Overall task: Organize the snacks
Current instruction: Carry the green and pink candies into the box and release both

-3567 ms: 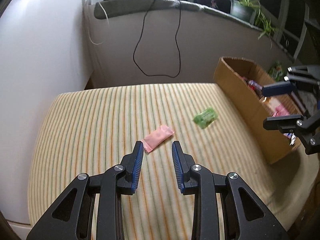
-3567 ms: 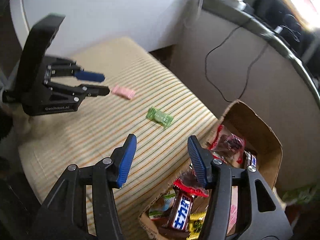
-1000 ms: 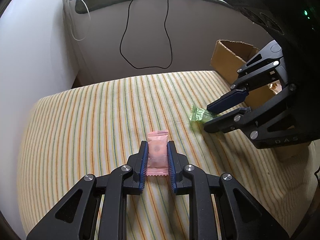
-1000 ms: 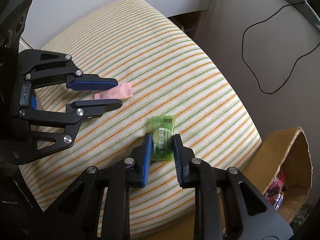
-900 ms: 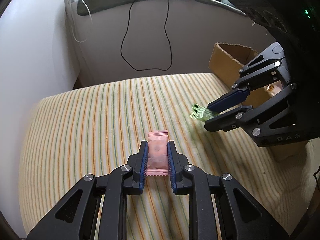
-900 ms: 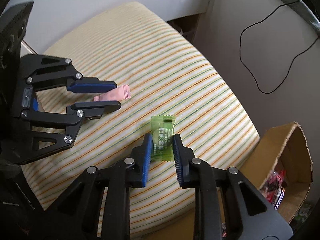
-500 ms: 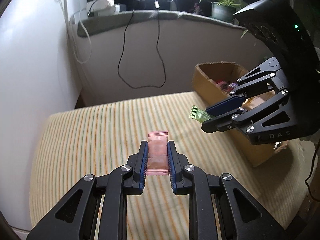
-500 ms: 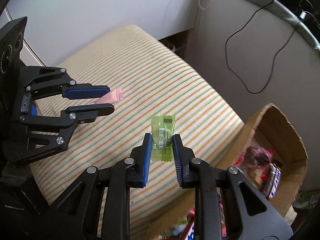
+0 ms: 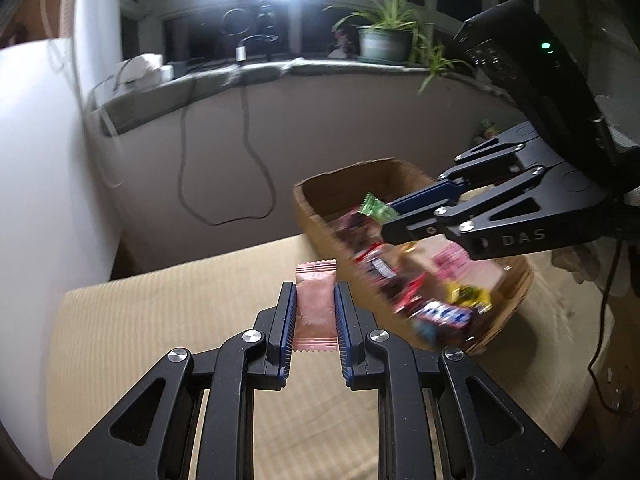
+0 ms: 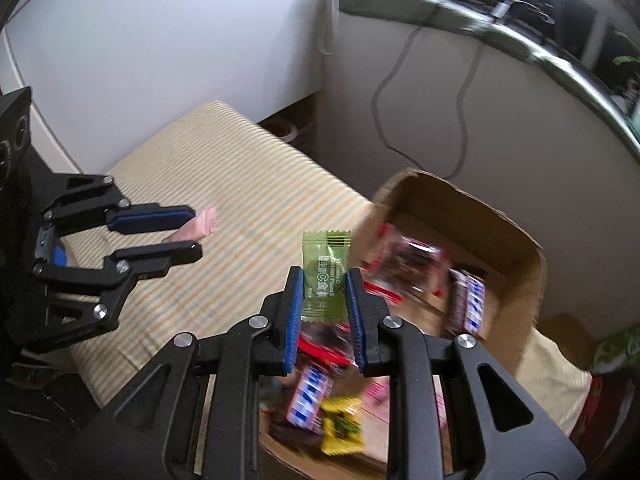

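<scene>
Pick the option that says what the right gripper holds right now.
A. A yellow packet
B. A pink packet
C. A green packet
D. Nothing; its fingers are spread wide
C: in the right wrist view the right gripper has its fingers clamped on the green packet, above the cardboard box; the pink packet is in the left gripper.

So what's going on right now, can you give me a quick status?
Left gripper shut on pink snack, above the striped cushion. Right gripper shut on green candy, over the cardboard box. Nothing in the way.
</scene>
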A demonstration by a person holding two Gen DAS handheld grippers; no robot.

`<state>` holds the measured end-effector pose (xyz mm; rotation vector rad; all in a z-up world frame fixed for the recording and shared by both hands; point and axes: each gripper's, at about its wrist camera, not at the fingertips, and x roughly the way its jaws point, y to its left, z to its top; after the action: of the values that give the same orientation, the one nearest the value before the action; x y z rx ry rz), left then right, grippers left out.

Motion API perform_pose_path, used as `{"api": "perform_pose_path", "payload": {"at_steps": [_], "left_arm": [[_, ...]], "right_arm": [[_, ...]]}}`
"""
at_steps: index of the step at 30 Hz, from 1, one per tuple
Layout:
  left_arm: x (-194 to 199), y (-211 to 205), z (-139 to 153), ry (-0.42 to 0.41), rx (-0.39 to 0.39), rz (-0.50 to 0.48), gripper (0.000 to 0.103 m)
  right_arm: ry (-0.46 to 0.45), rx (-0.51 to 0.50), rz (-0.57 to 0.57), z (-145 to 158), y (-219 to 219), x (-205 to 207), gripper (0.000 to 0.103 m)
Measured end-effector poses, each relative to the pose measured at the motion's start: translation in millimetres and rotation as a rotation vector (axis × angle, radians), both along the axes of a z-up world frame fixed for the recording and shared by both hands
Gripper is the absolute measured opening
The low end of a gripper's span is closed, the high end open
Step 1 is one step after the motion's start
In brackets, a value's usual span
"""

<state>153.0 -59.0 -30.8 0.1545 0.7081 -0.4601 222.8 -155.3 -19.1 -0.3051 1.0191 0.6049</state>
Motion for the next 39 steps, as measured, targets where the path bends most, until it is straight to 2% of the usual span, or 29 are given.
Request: {"api": "perform_pose_path", "payload": {"at_steps": [8, 16, 26, 39], "left_arm": [[4.8, -50.3, 3.7, -0.005, -0.019, -0.081, 0.017], [25.7, -79.3, 2.6, 0.007, -0.027, -0.087, 0.017], [55.2, -92.7, -4.2, 0.020, -0.006, -0.031, 0.017], [59.0, -98.8, -5.4, 0.017, 0.001, -0.029, 0.018]], "right_arm": [[-0.007, 0.024, -0.125, -12.3, -48.4, 12.1, 0.022], [-0.021, 0.059, -0.209, -15.9, -83.8, 19.7, 0.022], [-0.017, 0.089, -0.265, -25.3, -96.5, 32.3, 0.022], [-0.001, 0.081, -0.284, -35.3, -98.9, 36.2, 0.022]]}}
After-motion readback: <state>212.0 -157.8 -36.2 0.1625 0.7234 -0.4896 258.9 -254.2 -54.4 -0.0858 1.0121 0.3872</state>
